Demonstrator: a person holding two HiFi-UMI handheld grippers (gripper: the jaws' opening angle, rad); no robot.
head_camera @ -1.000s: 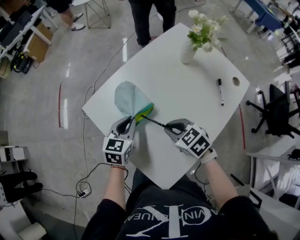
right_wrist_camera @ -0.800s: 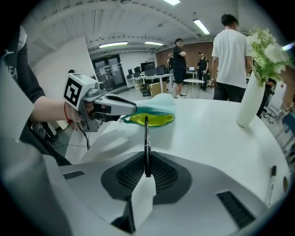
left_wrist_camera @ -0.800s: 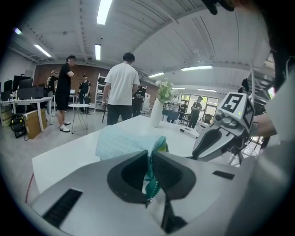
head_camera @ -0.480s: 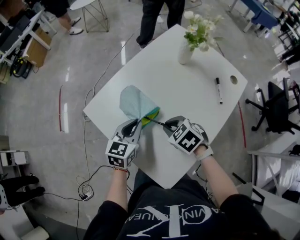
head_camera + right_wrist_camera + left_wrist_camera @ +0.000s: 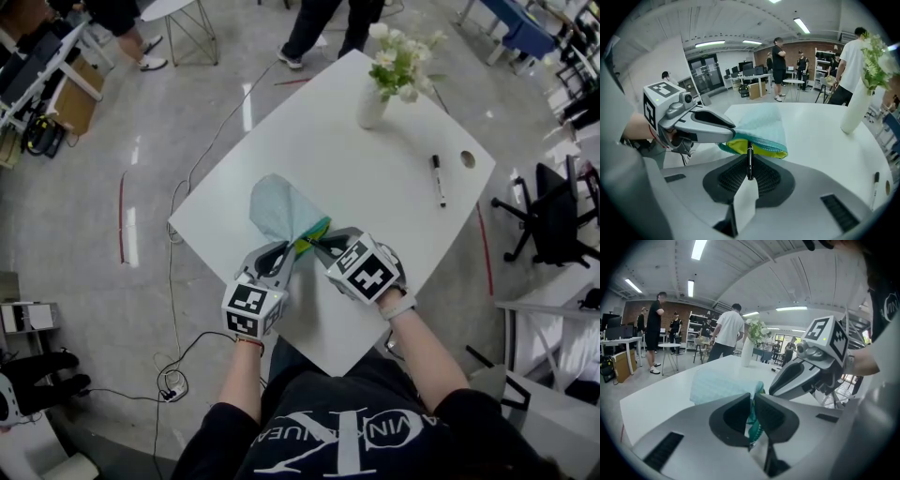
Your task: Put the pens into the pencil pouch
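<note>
left gripper: I read it clamped on the teal zipper edge of the pouch, at its mouth, near the table's front edge.
right gripper: closed on a pen; jaws pinch the barrel on both sides. It sits just right of the left gripper in the head view, tips almost meeting.
pen: long axis runs straight out along the right gripper, pointing away from me. Far end is at the pouch mouth, against the yellow lining. I can't tell how deep it sits.
pen look: thin, black, glossy barrel.
pouch: flat on the table, pale blue-green mesh, teal trim, yellow inside. Mouth faces the grippers, closed end points away up-left.
table: white, with a round hole near the right corner.
second pen: black with a white band, lying loose, well apart from the pouch, near the hole.
vase: white, holds pale flowers, at the far corner.
people: standing on the floor beyond the table.
</note>
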